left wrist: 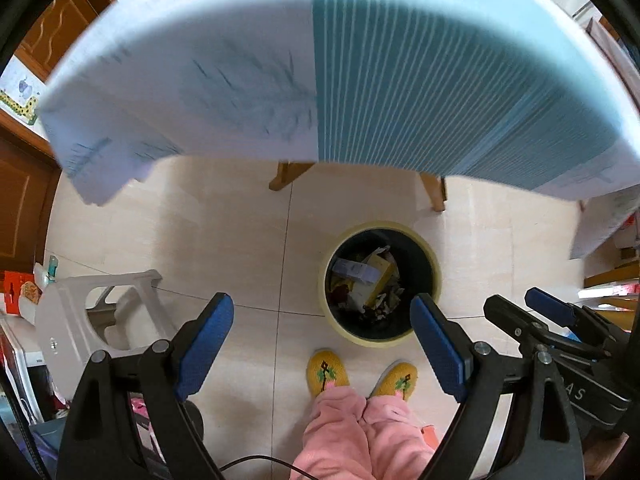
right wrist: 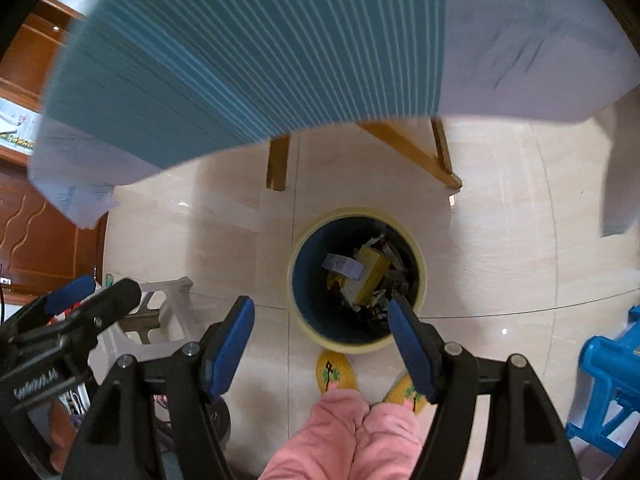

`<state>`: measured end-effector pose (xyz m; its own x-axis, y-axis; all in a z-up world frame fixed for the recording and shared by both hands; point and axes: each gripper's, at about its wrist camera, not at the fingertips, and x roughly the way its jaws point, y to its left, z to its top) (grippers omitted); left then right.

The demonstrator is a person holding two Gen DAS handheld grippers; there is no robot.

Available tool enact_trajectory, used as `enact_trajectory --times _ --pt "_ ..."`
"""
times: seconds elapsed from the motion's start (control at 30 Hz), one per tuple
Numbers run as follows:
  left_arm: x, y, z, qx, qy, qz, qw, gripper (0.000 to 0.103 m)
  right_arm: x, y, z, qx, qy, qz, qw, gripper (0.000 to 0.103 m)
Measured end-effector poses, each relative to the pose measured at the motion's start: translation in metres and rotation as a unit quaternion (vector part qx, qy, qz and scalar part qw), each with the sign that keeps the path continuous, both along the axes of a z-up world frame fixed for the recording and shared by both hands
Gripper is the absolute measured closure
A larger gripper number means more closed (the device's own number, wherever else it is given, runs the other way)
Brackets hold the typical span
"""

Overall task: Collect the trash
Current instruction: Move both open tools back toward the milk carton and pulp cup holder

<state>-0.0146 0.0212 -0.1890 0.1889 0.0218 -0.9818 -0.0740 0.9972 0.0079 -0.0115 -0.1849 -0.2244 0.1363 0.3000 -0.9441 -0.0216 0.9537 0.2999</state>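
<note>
Left wrist view showed left tongs (left wrist: 322, 344) and right tongs (right wrist: 320, 346) released and empty above the bin (left wrist: 380, 284) holding trash (left wrist: 366, 280); risk: striking the overhanging tabletop (left wrist: 240, 60).

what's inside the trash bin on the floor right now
The trash bin holds a pile of rubbish: a yellow carton, a pale printed slip lying across it, and crumpled paper scraps. Whatever lies beneath that pile, and the bin's bottom, is covered.
</note>
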Motion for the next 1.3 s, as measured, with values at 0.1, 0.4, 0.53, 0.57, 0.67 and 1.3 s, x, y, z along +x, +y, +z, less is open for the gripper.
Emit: enact_trajectory --times 0.1,0.4,0.53,0.57,0.67,1.3 --pt "-0.007 -0.001 0.036 0.002 -0.009 -0.004 0.9999 0.014 -0.006 0.002 0.037 -0.01 -0.008 0.016 1.0 0.033" --pt "-0.022 -0.008 0.135 0.016 -0.048 -0.022 0.9985 0.014 -0.021 0.006 0.138 0.0 -0.044 0.052 0.998 0.033" --pt "-0.022 -0.01 0.173 0.016 -0.069 -0.02 0.9973 0.014 -0.022 0.004 0.183 0.0 -0.08 0.059 0.995 0.033" --pt "-0.022 -0.012 0.184 0.016 -0.077 -0.019 0.9968 0.014 -0.02 0.004 0.192 0.0 -0.088 0.058 0.994 0.033" --pt "-0.023 -0.018 0.214 0.027 -0.105 -0.02 0.9939 0.014 -0.017 -0.001 0.22 0.003 -0.113 0.056 0.992 0.033" --pt "-0.009 -0.055 0.312 0.084 -0.193 -0.013 0.9776 0.014 0.009 -0.032 0.325 0.045 -0.226 0.05 0.972 0.033"
